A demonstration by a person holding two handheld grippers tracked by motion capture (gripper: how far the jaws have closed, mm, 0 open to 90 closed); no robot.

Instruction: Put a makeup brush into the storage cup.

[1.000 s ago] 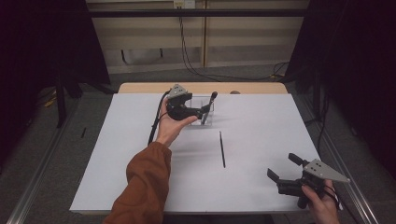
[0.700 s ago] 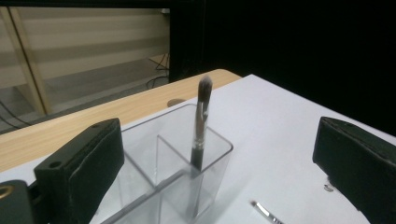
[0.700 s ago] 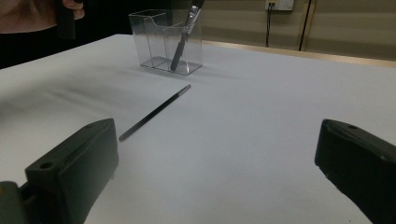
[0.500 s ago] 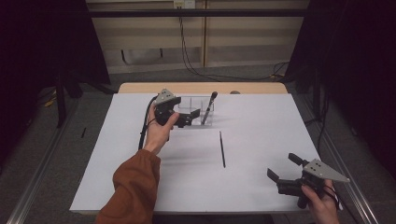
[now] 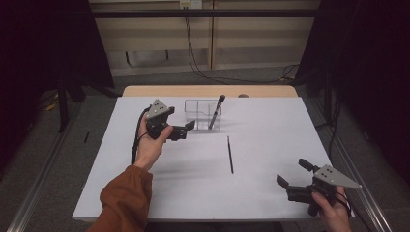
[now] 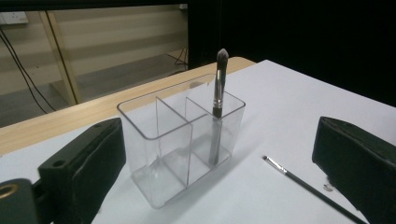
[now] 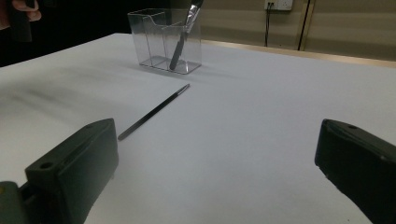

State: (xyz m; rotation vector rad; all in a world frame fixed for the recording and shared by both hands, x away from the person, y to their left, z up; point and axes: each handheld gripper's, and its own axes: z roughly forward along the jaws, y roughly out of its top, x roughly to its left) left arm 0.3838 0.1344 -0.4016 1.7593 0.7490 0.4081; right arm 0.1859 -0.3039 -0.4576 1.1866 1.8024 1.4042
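Contents of the white-covered table (image 5: 270, 193):

- One clear organiser (image 5: 202, 114), three compartments, standing just ahead of the left gripper's jaws and slightly to their right in the high view; well ahead of the right gripper and apart from it.
- One makeup brush (image 5: 216, 111), dark handle, bristles up, leaning in the organiser's compartment farthest from the left gripper.
- One thin dark brush (image 5: 230, 154), lying flat on the table between the two grippers, beyond the organiser as seen from the left gripper, ahead and to the left of the right gripper. Touched by nothing.
- Two hand-held grippers.

Left gripper (image 5: 186, 129): held in a hand with an orange-brown sleeve, raised above the table, jaws spread wide and holding nothing. In the left gripper view the organiser (image 6: 180, 140) sits between the two jaws but farther off, not touched; the makeup brush (image 6: 217, 107) stands in its far section and the thin dark brush (image 6: 308, 189) lies by the right jaw.

Right gripper (image 5: 297, 174): low at the table's near right corner, jaws wide apart, holding nothing. In the right gripper view the thin dark brush (image 7: 154, 112) lies ahead of its left jaw.
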